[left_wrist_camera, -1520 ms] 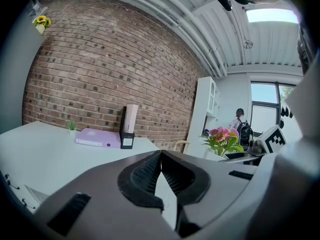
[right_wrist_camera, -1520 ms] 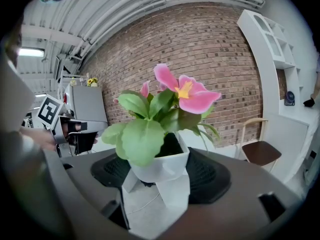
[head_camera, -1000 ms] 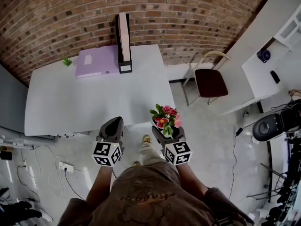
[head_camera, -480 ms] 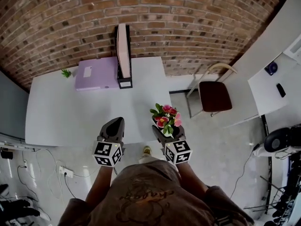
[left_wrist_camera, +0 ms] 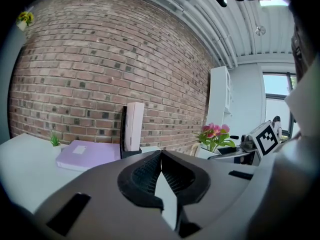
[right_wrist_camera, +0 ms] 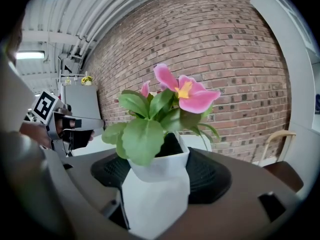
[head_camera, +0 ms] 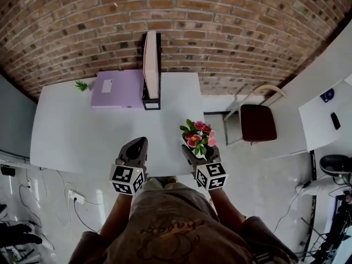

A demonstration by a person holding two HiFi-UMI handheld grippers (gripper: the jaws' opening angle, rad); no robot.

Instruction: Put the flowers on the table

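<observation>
Right, starting left: the wide white table [head_camera: 71, 131] stretches ahead, the landing spot for this job. The black left gripper [left_wrist_camera: 161, 171] rides along with its jaws pressed together on nothing, seemingly just kept out of the way. Over to the right gripper [head_camera: 193, 152]: it's clamped on the white faceted pot of pink flowers [right_wrist_camera: 157, 184], kept upright, apparently over the table's near right corner, not yet set down.

Left gripper [left_wrist_camera: 161, 156]: fingers [left_wrist_camera: 141, 176] meet, nothing between them. Beyond: white desk [left_wrist_camera: 25, 166] carrying purple folder [left_wrist_camera: 87, 154], upright file box [left_wrist_camera: 131, 131], small green plant [left_wrist_camera: 54, 140]. Brick wall [left_wrist_camera: 100, 69] behind. Far right, pink flowers [left_wrist_camera: 215, 135].
</observation>
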